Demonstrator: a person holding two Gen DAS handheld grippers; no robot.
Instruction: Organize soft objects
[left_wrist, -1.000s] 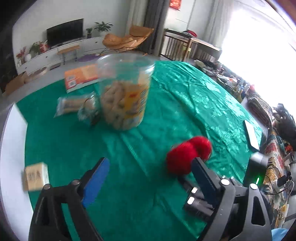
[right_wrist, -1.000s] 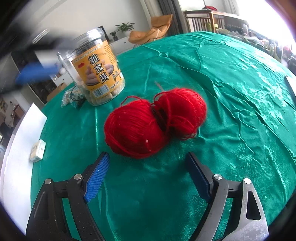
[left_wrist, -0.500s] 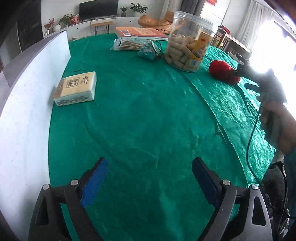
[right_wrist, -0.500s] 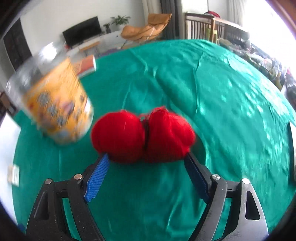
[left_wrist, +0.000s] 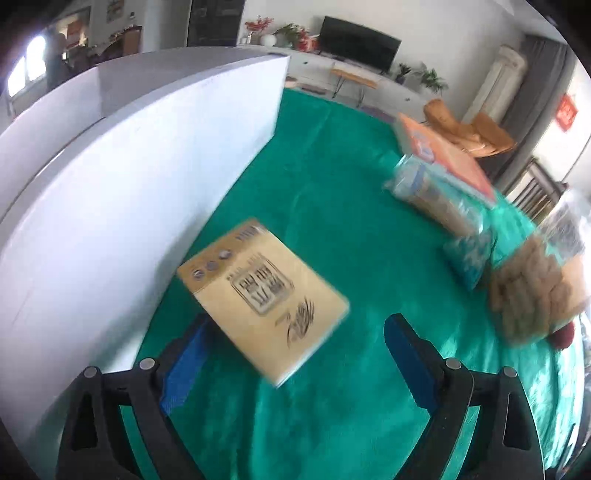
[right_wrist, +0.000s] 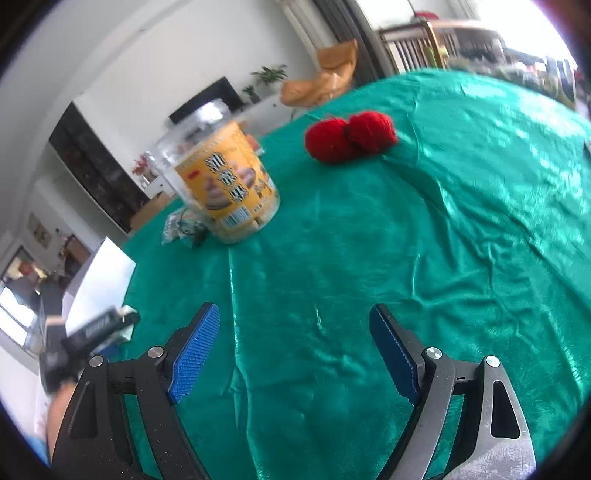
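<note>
Tan tissue pack (left_wrist: 264, 297) lies ahead of parted left gripper (left_wrist: 291, 352).

Nothing I can read with certainty. Blurred Chinese characters mark the tan packet (left_wrist: 264, 295) at my twelve o'clock; the jar's yellow label (right_wrist: 225, 184) likewise smeared.

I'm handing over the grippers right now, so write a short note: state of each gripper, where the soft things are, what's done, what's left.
Left gripper: open, holding nothing, pointed at the tissue pack by the white board.
Right gripper: open, holding nothing, over bare green cloth.
Red yarn balls: farther back on the cloth, right of the snack jar.
Done: nothing picked up yet.
Left: grab tissue pack and yarn, then sort them.
</note>
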